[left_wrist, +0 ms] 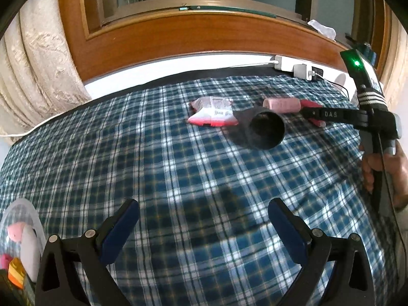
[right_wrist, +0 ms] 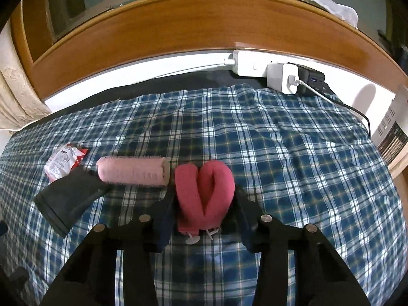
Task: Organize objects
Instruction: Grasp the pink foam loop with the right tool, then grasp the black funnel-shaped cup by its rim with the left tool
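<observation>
My right gripper is shut on a folded red cloth, its fingers pressing both sides, low over the blue plaid bedcover. Left of it lie a pink rolled towel, a black cup on its side, and a red-and-white snack packet. In the left wrist view the packet, the black cup and the pink roll sit mid-bed, with the right gripper over the red cloth. My left gripper stands open above bare bedcover.
A clear container with soft items sits at the lower left. A white power strip with chargers and a black cable lies at the bed's far edge, under a wooden window frame. A curtain hangs left.
</observation>
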Demonstrator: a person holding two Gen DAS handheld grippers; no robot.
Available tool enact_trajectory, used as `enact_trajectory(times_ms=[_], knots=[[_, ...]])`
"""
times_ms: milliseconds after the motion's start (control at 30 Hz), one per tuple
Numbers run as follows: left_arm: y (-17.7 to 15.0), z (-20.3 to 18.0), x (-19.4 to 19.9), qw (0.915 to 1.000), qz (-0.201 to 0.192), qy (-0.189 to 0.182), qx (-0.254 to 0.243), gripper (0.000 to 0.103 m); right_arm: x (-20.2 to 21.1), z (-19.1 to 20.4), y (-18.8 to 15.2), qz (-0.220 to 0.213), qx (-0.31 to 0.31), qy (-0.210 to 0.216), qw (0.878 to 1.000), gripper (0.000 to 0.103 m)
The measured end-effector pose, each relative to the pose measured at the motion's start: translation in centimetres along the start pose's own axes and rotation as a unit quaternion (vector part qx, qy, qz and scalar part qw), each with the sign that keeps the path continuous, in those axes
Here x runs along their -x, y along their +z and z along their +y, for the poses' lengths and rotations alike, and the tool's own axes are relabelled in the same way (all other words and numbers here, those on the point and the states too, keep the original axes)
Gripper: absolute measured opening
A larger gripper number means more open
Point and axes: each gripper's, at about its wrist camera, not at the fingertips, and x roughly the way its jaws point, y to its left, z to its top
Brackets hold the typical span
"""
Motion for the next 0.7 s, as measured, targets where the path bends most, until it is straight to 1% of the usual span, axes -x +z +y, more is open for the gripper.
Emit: enact_trajectory(times_ms=[167,333,500,567,700], knots=[[1.5,-0.5,-0.7,1.0000,-0.001,-0.009,0.002,0.102,1.1,-0.5,-1.0,0.001,0.005,0.003,1.000,0.044],[3.2,-1.6,-1.5,0.9996,0.000,-0.027,0.004,0.102,2.4,-1.2,-2.2,0.001,0.006,0.010,1.000,0.044],[4.8,-3.2,-2.8,0.9991,0.002,-0.042,0.002,0.102,3.3,-1.8,-3.0,-0.001,-0.003,0.029,1.000,0.044],[5.4,-3.7,-3.5,0.9990,0.006,-0.045,0.004,0.102,3.4,-2.2,-3.0,-0.002,-0.013,0.041,0.999,0.044],[6.2,-4.2,-4.8,0.9991,0.009,-0.042,0.007,0.102,3.3,-2.3,-3.0,-0.003,-0.018,0.047,0.999,0.044]])
